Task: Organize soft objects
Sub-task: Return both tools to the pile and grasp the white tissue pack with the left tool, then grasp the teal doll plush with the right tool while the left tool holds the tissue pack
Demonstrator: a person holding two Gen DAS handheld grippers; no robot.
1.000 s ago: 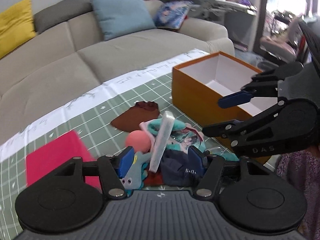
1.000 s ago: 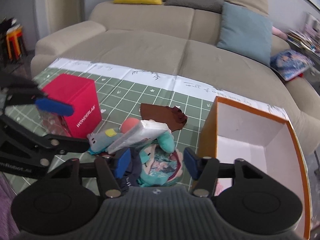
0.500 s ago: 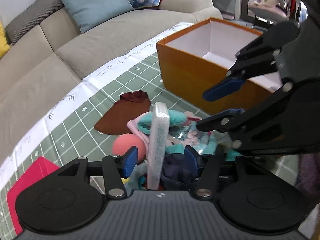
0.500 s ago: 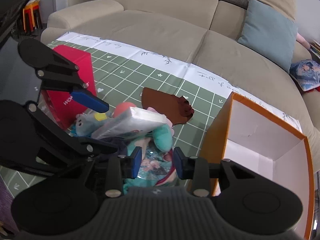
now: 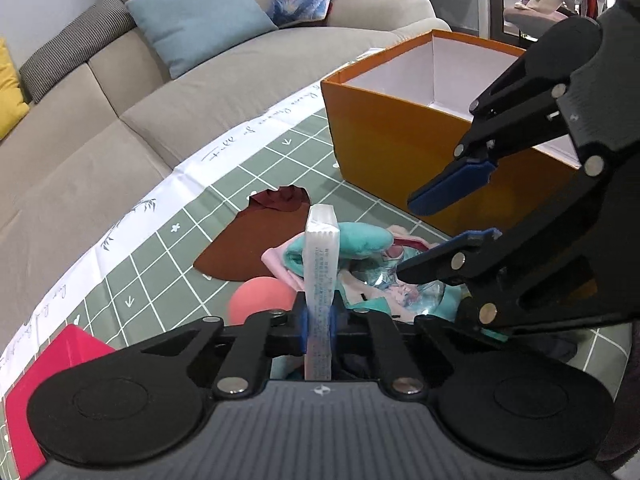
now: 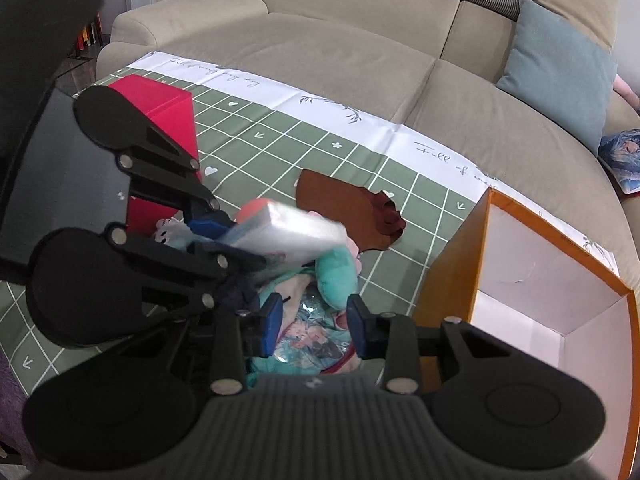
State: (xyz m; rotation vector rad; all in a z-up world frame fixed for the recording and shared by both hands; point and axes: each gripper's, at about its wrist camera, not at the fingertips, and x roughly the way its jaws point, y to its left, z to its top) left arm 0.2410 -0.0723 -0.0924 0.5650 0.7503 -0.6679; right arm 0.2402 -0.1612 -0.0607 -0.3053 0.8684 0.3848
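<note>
My left gripper (image 5: 318,322) is shut on a white tissue pack (image 5: 321,264), held on edge above the pile; it also shows in the right wrist view (image 6: 288,232). The pile holds a teal plush pillow with a printed figure (image 5: 384,280), a pink ball (image 5: 260,298) and dark cloth. My right gripper (image 6: 312,326) is open, its jaws straddling the teal plush (image 6: 316,332). A brown cloth (image 5: 256,248) lies flat on the green mat. The orange box (image 5: 400,148), white inside, stands at the right.
A red box (image 6: 160,104) stands at the left of the mat (image 6: 280,140). The beige sofa (image 6: 360,48) with blue and yellow cushions lies beyond the mat. The right gripper's body (image 5: 540,208) is close to the left gripper.
My left gripper closed on the tissue pack and lifted it slightly. My right gripper came down over the teal plush with its jaws narrowed but still open.
</note>
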